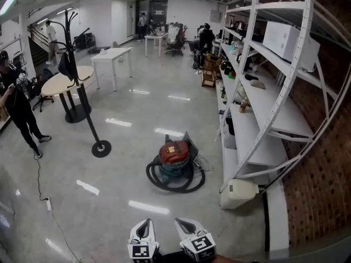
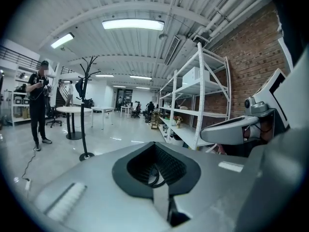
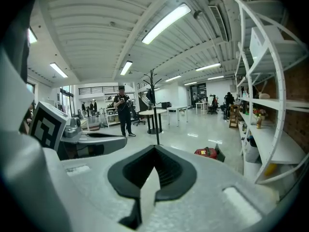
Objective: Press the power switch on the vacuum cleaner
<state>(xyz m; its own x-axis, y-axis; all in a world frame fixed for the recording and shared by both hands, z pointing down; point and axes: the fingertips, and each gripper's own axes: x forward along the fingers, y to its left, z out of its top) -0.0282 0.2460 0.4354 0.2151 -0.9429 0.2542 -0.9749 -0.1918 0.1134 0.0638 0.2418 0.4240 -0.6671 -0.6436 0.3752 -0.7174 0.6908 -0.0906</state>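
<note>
The red vacuum cleaner [image 1: 175, 153] stands on the shiny floor a few steps ahead, with its black hose coiled around its base. In the right gripper view the vacuum cleaner [image 3: 206, 152] shows small and far off at the right. My left gripper [image 1: 143, 228] and right gripper [image 1: 188, 226] are side by side at the bottom edge of the head view, well short of the vacuum. The left gripper [image 2: 157, 172] has its jaws together on nothing. The right gripper [image 3: 153, 172] is likewise shut and empty. The vacuum's switch is too small to make out.
A white shelf rack [image 1: 258, 108] runs along the brick wall at the right, with a white container [image 1: 238, 193] at its foot. A black coat stand [image 1: 101, 147] rises left of the vacuum. A person [image 1: 19, 111] stands at the far left, and a cable [image 1: 44, 193] lies on the floor.
</note>
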